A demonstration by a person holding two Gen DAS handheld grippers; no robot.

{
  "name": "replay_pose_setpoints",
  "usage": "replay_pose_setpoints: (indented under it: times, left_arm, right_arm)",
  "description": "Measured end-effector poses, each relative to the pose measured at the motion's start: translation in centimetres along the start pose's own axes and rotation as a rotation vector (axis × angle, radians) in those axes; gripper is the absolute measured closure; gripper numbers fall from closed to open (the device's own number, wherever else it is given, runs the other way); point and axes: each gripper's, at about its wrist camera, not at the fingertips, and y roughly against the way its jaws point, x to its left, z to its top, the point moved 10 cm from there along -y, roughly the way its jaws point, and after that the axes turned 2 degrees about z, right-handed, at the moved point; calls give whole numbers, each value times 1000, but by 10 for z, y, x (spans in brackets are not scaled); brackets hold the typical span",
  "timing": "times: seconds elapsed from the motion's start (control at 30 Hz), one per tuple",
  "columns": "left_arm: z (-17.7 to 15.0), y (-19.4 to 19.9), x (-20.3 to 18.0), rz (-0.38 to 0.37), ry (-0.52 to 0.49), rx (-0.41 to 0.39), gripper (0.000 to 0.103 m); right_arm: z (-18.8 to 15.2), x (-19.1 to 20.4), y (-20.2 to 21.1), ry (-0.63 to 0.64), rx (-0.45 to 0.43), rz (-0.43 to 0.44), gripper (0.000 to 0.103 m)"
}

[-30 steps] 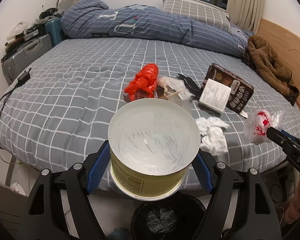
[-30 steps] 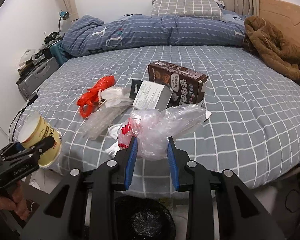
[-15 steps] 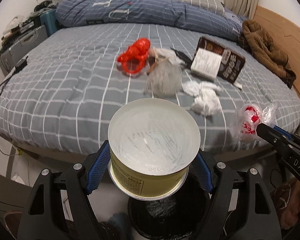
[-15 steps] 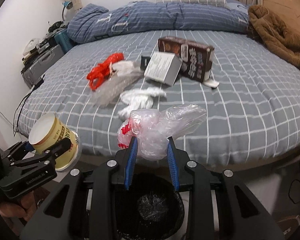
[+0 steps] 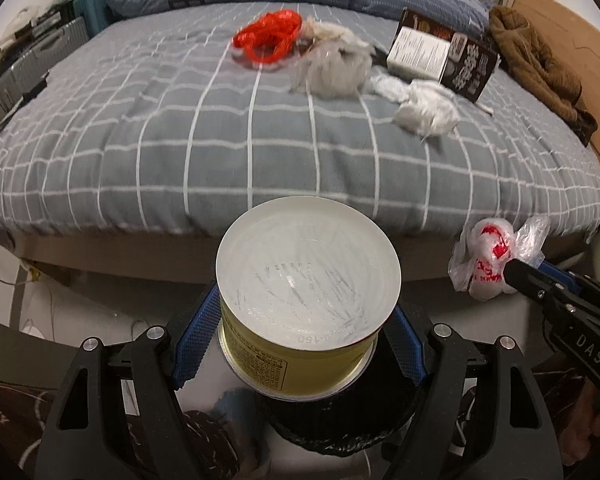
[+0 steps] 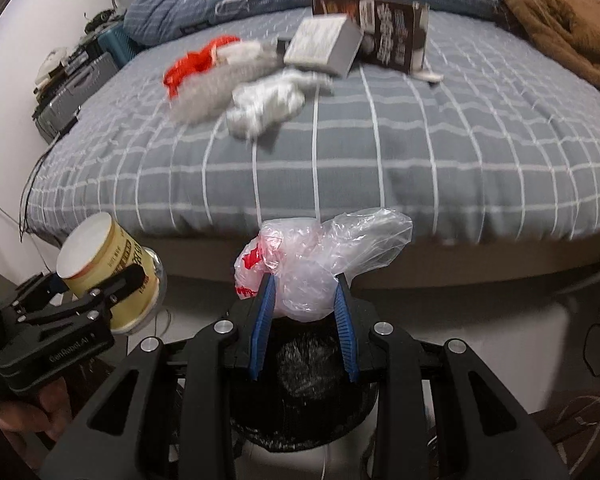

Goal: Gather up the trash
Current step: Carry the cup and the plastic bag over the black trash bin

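- The left gripper is clamping a yellow paper noodle cup by its sides, blue pads pressing on both walls, the cup's white bottom facing the camera.
- The right gripper is pinching a crumpled clear plastic bag with red print; the bag is bulging up and out past the pads.
- A black-lined trash bin is sitting on the floor right under both grippers, just off the foot edge of the bed; the cup is covering most of its opening in the left view, and the bag is hanging over its mouth in the right view.
- The two grippers are working side by side, near each other but apart.
- The rest of the trash is lying well back from the mattress edge: a red plastic bag, a cloudy clear wrapper, wadded white tissue and a dark brown carton with a grey box leaning on it.
- A wide strip of checked bedcover between that pile and the foot edge is lying bare.
- A brown coat is crowding the headboard-side edge, and suitcases are standing along the opposite side.
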Motion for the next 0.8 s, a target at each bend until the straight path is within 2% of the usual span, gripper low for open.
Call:
replay_pose_setpoints:
  times: [0.37,0.6,0.8]
  left_arm:
    - [-44,-54,13,3,8,118,28]
    - [-58,-82,19,-13,16,159,28]
    - [-68,-93,34,7,26,186,28]
  right_arm:
    - [-39,-1,-57,2,128,4,74]
    - [-63,8,-92,29,206,8,74]
    - [-78,14,-116,27,268,12,74]
